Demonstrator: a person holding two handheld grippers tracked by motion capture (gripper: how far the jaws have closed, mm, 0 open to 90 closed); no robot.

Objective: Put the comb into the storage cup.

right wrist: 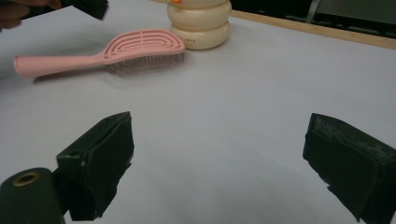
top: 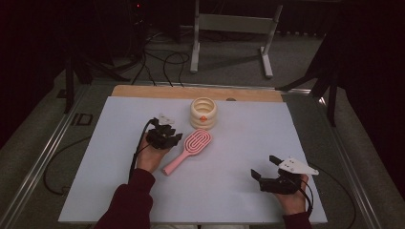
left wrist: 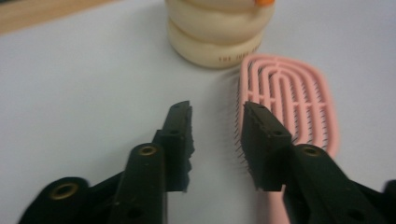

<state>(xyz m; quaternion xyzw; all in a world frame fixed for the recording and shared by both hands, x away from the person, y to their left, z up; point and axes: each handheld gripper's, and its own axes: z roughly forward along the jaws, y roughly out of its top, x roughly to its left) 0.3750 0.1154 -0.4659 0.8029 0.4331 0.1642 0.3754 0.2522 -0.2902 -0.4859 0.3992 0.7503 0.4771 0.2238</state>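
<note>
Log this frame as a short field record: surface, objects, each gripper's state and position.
surface: white sheet on the table
objects: pink hairbrush, bristles down; cream ribbed container just beyond its head
left gripper: open, empty, beside the hairbrush's head
right gripper: wide open, empty, over bare sheet, apart from both objects
contact: neither gripper holds anything

on the bench (top: 229, 200) the hairbrush (top: 187, 150) lies just in front of the ringed pot (top: 203, 113), handle toward the near left. the left gripper (top: 168, 135) sits just left of the brush; the right gripper (top: 264, 168) is well apart at the near right.
</note>
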